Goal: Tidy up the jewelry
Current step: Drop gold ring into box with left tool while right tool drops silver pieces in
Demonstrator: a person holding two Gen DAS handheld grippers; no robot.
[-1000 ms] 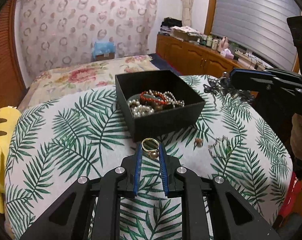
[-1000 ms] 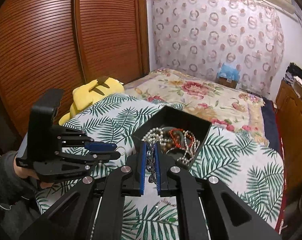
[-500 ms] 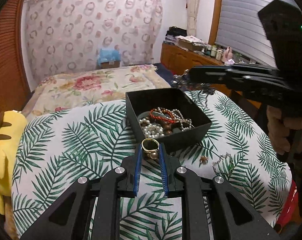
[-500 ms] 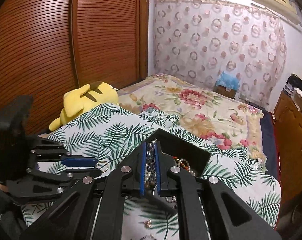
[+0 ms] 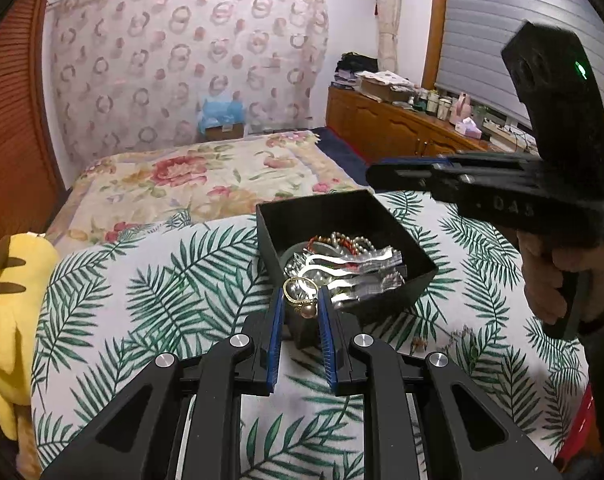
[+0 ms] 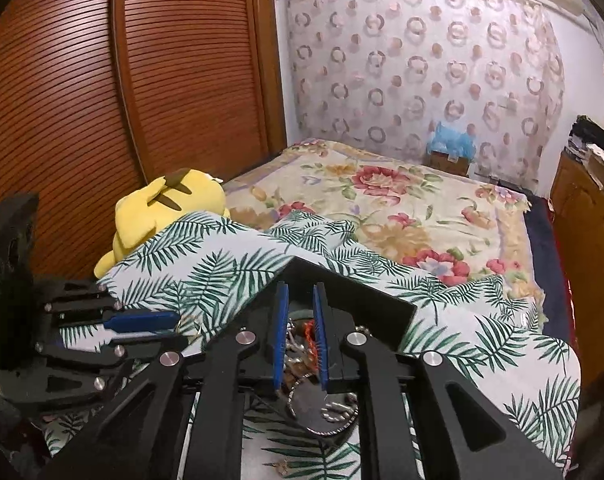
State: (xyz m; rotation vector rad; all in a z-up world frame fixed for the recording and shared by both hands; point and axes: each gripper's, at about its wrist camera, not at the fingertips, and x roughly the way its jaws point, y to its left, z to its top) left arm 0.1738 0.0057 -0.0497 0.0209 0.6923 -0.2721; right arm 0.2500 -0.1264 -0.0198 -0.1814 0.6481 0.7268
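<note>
A black open box (image 5: 417, 260) sits on the leaf-print cloth (image 5: 150, 304) and holds pearls, a red bracelet and a silver necklace (image 5: 353, 272). My left gripper (image 5: 300, 300) is shut on a gold ring with a pearl (image 5: 300, 294), just short of the box's near corner. My right gripper (image 6: 300, 308) is open and empty above the box (image 6: 365, 300), with jewelry (image 6: 302, 340) seen between its fingers. It also shows in the left wrist view (image 5: 385, 174), over the box's far side.
Small loose jewelry pieces (image 5: 457, 340) lie on the cloth right of the box. A yellow plush toy (image 6: 162, 212) lies at the cloth's left edge. A floral bed (image 6: 401, 208) is behind, wooden cabinets (image 5: 389, 128) at the right.
My right gripper opened and let the silver necklace fall into the box. My left gripper with the ring moved closer to the box.
</note>
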